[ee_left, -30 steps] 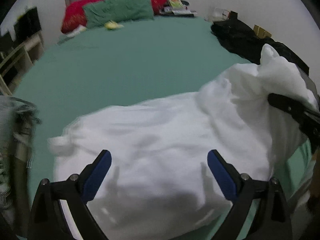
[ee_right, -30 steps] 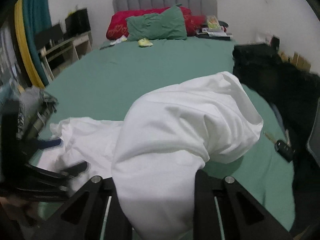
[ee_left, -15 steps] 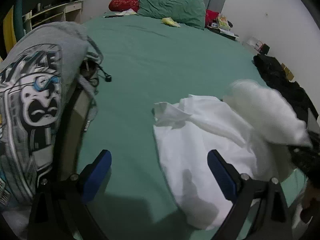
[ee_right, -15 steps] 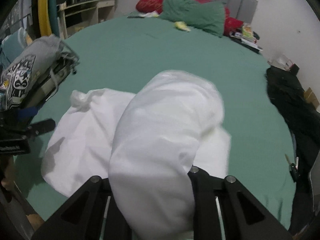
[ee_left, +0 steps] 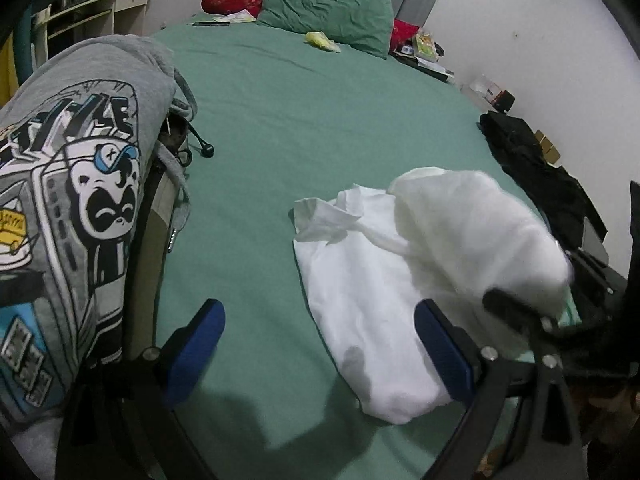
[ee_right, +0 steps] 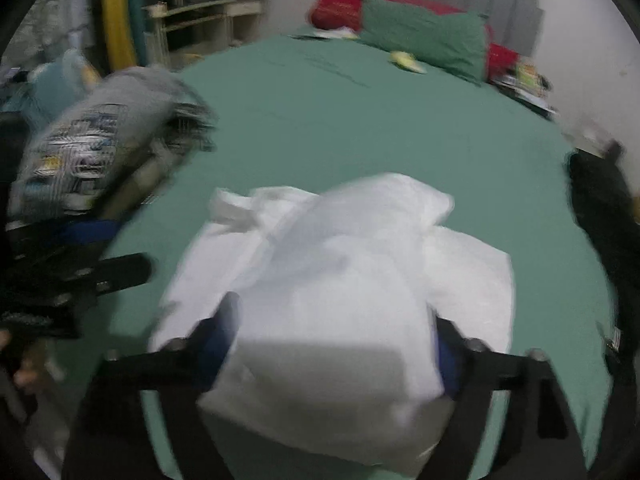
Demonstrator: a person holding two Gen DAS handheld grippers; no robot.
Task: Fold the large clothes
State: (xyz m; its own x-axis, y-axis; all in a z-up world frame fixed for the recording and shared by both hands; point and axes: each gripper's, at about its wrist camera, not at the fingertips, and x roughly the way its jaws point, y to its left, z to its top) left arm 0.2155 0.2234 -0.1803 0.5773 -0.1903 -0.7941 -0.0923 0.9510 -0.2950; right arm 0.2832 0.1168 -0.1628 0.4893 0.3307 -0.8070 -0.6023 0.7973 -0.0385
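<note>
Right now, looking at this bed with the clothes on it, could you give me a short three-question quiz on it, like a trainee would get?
1. True or false: the left gripper is clamped on the white cotton garment.
2. Which lies at the bed's right edge: A) a black garment, B) a yellow towel, C) a blue blanket?
3. Fill in: the white garment rests on a ____ bedsheet.

Key
1. False: its blue pads stand apart over bare sheet; the right gripper is the one with white cloth between its fingers, and its jaws have just been opening.
2. A, the black garment.
3. Green.
</note>
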